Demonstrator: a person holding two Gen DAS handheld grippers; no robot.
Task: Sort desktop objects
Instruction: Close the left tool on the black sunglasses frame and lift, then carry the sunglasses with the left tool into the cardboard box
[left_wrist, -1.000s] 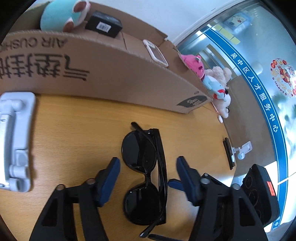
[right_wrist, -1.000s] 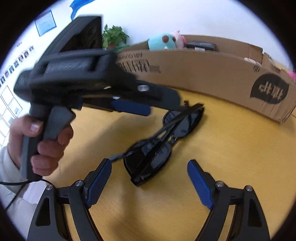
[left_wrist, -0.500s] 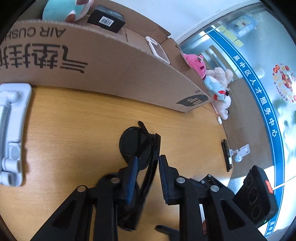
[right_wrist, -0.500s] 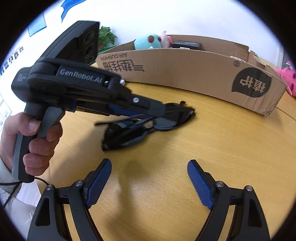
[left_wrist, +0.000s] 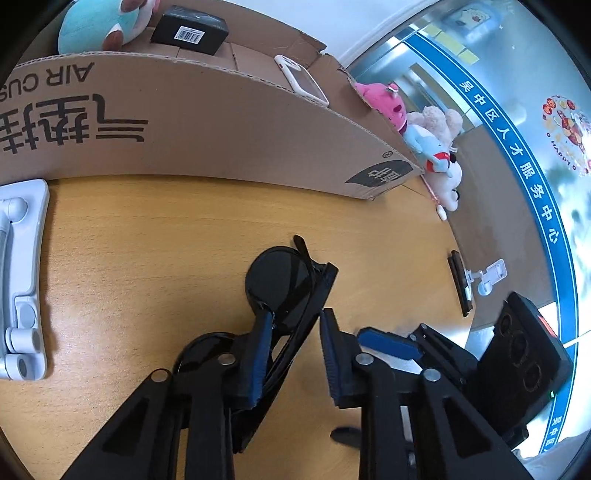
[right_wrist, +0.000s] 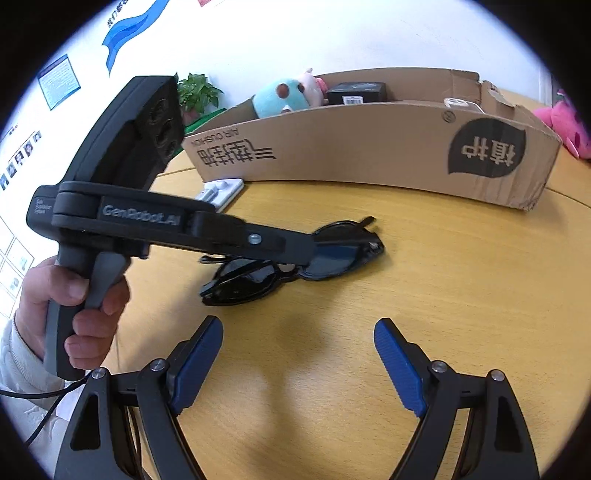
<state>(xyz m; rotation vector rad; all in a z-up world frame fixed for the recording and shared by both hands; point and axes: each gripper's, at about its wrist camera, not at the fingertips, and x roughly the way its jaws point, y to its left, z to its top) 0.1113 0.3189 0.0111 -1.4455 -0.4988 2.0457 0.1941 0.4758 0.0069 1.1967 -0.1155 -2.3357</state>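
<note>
Left gripper (left_wrist: 291, 354) is clamped on the sunglasses (left_wrist: 280, 284) at the bridge, on the table (left_wrist: 147, 240) near the cardboard box (left_wrist: 221, 133). The frame's long axis runs along the fingers. Right gripper (right_wrist: 299, 365) is spread wide, holding nothing, just short of them.

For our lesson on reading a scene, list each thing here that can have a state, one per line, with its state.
Sunglasses: folded, lying on the table, gripped at the bridge.
Left tongs: shut on the sunglasses.
Right tongs: open, holding nothing.
Cardboard box: open-topped, holding toys and a black box.
</note>
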